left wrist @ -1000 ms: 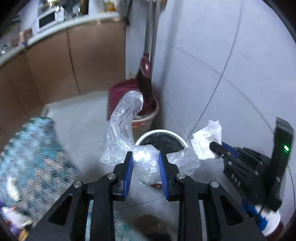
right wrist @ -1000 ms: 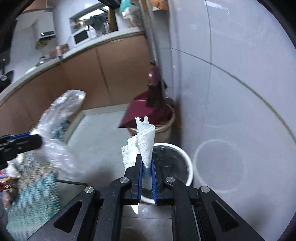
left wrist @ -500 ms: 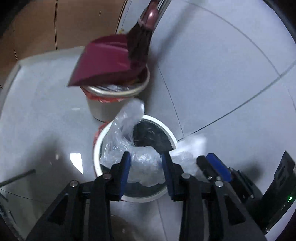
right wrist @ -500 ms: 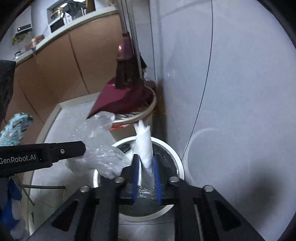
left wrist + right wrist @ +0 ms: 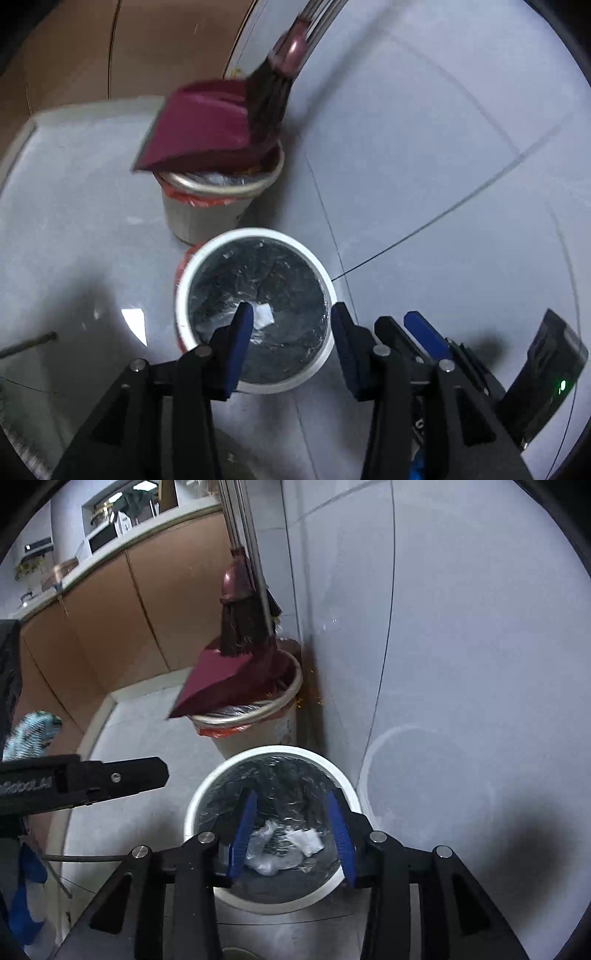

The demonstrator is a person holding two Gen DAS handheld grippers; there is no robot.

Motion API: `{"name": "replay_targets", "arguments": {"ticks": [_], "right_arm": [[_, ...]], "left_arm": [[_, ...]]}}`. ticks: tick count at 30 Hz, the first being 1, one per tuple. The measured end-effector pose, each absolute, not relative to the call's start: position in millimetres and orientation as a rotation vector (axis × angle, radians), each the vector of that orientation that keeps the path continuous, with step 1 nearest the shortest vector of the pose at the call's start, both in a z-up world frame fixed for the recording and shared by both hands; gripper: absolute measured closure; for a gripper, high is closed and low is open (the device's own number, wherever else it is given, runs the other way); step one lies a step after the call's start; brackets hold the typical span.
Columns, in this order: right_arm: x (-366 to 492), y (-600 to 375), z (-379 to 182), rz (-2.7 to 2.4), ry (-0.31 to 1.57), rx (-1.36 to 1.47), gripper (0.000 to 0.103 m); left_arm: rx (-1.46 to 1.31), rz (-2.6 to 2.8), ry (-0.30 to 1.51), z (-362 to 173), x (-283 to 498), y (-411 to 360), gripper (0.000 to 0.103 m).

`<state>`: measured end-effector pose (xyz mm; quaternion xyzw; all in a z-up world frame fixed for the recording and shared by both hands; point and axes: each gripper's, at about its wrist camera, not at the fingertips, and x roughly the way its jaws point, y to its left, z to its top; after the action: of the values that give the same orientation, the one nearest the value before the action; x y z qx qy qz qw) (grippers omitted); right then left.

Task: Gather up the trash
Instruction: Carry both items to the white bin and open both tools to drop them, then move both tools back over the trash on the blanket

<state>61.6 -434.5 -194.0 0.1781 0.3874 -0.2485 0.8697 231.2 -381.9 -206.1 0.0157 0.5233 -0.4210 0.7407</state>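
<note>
My left tool [image 5: 291, 323] hangs over the round white-rimmed bin with a black liner [image 5: 184, 295], its blue-padded fingers spread wide and holding nothing. My right tool [image 5: 291, 819] is just beside it over the same bin [image 5: 207, 786], fingers also apart and empty. Down inside on the liner lie the crumpled clear plastic bag [image 5: 264, 853] and the white paper tissue [image 5: 306, 840], touching each other. Just behind this bin, against the grey tiled wall [image 5: 461, 646], stands a beige bin with an orange liner [image 5: 258, 734]; a maroon dustpan [image 5: 225, 686] rests across its rim, with a dark-bristled broom [image 5: 242, 627] on it.
</note>
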Motion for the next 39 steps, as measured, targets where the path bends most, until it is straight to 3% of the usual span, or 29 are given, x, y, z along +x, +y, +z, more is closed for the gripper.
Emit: {"name": "replay_targets", "arguments": {"ticks": [7,13,15,17,29,39], "right_arm": [[39,-397,-126,-0.433,0.683,0.352,0.05],[19,-353,-61,-0.329,0.574,0.295,0.021],[15,-336,-44,-0.286,0.551,0.278,0.006],[14,-320,-32,-0.249,0.533,0.255,0.0],[23,-227,0,0.021,0.468,0.185,0.0],[49,-141,-27,0.285,0.579,0.093,0.0]], "left_arm": [[0.038,-0.875,0.93,-124,188,-314,0.061],[0.068,-0.818,0.776,-72,141,-239,0.061],[0.072,-0.803,0.753,-62,130,-217,0.061],[0.065,-0.78,0.73,-53,120,-189,0.061],[-0.03,-0.534,0.641,-38,92,-3,0.058],[-0.064,-0.308,0.668,-69,93,130,0.058]]}}
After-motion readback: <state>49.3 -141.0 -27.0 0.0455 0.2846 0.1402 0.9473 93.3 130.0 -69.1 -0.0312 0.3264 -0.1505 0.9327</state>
